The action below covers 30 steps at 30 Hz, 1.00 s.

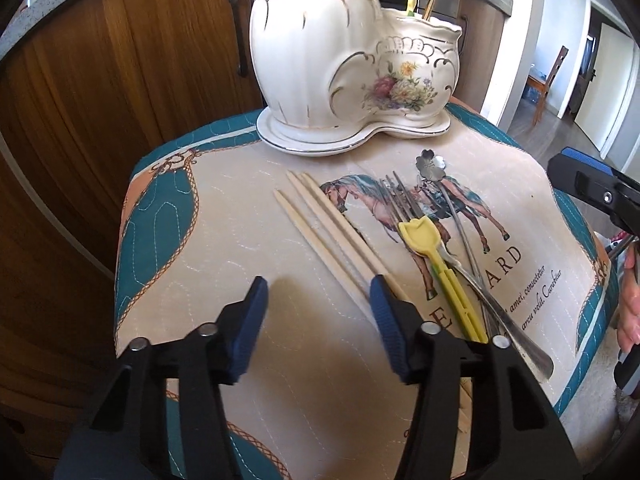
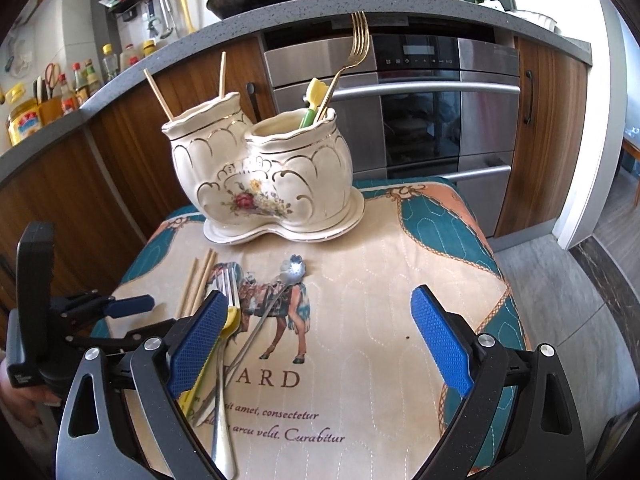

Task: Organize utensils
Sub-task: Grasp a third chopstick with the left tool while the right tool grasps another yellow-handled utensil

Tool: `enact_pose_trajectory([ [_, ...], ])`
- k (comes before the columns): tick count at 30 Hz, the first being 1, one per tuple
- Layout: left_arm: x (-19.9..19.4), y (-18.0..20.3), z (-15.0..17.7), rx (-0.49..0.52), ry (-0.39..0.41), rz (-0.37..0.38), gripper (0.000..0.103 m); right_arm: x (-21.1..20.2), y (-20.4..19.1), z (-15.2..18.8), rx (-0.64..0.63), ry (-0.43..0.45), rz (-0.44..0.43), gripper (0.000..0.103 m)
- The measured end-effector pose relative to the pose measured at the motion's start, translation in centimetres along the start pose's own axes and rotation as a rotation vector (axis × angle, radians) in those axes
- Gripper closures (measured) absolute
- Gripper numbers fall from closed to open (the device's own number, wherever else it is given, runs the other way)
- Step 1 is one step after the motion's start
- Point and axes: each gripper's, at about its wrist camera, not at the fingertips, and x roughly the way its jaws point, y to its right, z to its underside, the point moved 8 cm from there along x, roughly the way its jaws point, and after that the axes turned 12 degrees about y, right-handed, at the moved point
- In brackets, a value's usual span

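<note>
Closing on the chopsticks [image 1: 320, 220], centre your left tongs [image 1: 316, 292] (half apart, gripping nothing); right tongs [image 2: 320, 320] wide apart, empty.

Wood-fronted cabinets [image 2: 548, 140], grey speckled counter [image 2: 224, 36], built-in steel oven [image 2: 420, 108], grey floor [image 2: 600, 280], daylight

Quilted mat [image 2: 360, 280] printed "ARD", "amet, consectetur", "arcu velit. Curabitur" under a horse picture
</note>
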Motion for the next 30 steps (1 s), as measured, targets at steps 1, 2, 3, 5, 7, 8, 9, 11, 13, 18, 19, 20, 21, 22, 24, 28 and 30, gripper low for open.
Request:
enact_pose_trajectory([
  [1, 0.0, -0.1, 0.0, -0.006, -0.004, 0.008, 0.054, 0.0, 0.0, 0.0, 0.001, 0.001, 0.0, 0.01],
  [2, 0.2, -0.3, -0.1, -0.024, -0.014, 0.018, 0.054, 0.0, -0.1, 0.0, 0.002, 0.001, -0.002, 0.01],
  [3, 0.4, -0.4, -0.2, -0.042, -0.024, 0.025, 0.054, 0.0, -0.1, 0.0, 0.001, 0.001, -0.002, 0.01],
  [5, 0.7, -0.7, -0.5, -0.04, -0.028, 0.014, 0.058, 0.1, -0.2, 0.0, 0.001, 0.0, -0.004, 0.01],
  [7, 0.9, -0.4, -0.6, -0.013, -0.034, 0.008, 0.072, 0.1, -0.3, 0.1, -0.002, -0.001, -0.009, 0.01],
  [8, 0.9, -0.3, -0.6, -0.005, -0.038, 0.011, 0.076, 0.1, -0.5, 0.1, -0.007, -0.003, -0.012, 0.01],
  [9, 0.9, -0.2, -0.6, 0.001, -0.042, 0.02, 0.083, 0.0, -0.6, 0.2, -0.013, -0.006, -0.013, 0.01],
  [11, 0.7, -0.3, -0.6, 0.007, -0.049, 0.031, 0.088, 0.0, -0.8, 0.4, -0.022, -0.017, -0.017, 0.01],
  [13, 0.4, -0.7, -0.3, 0.001, -0.054, 0.042, 0.089, 0.0, -1.1, 0.8, -0.03, -0.033, -0.025, 0.01],
  [18, -0.7, -1.8, 0.5, -0.009, -0.06, 0.065, 0.093, 0.1, -3.7, 2.3, -0.074, -0.083, -0.069, 0.019],
  [19, -0.8, -1.8, 0.7, -0.013, -0.061, 0.069, 0.093, 0.1, -4.4, 2.7, -0.088, -0.096, -0.077, 0.024],
  [20, -1.0, -1.9, 0.8, -0.016, -0.064, 0.078, 0.094, 0.2, -5.1, 3.0, -0.1, -0.11, -0.087, 0.027],
  [21, -1.2, -2.1, 1.0, -0.016, -0.066, 0.085, 0.094, 0.3, -5.7, 3.3, -0.109, -0.122, -0.095, 0.035],
  [22, -1.4, -2.2, 1.1, -0.017, -0.068, 0.09, 0.095, 0.5, -6.3, 3.7, -0.118, -0.136, -0.103, 0.044],
  [24, -1.5, -2.4, 1.1, -0.026, -0.067, 0.092, 0.096, 0.8, -7.5, 4.3, -0.131, -0.165, -0.12, 0.055],
  [28, -1.8, -2.9, 0.9, -0.073, -0.055, 0.109, 0.096, 1.2, -9.2, 5.4, -0.167, -0.216, -0.127, 0.072],
  [30, -1.9, -3.1, 0.9, -0.072, -0.05, 0.103, 0.096, 1.5, -9.6, 6.0, -0.174, -0.242, -0.119, 0.077],
])
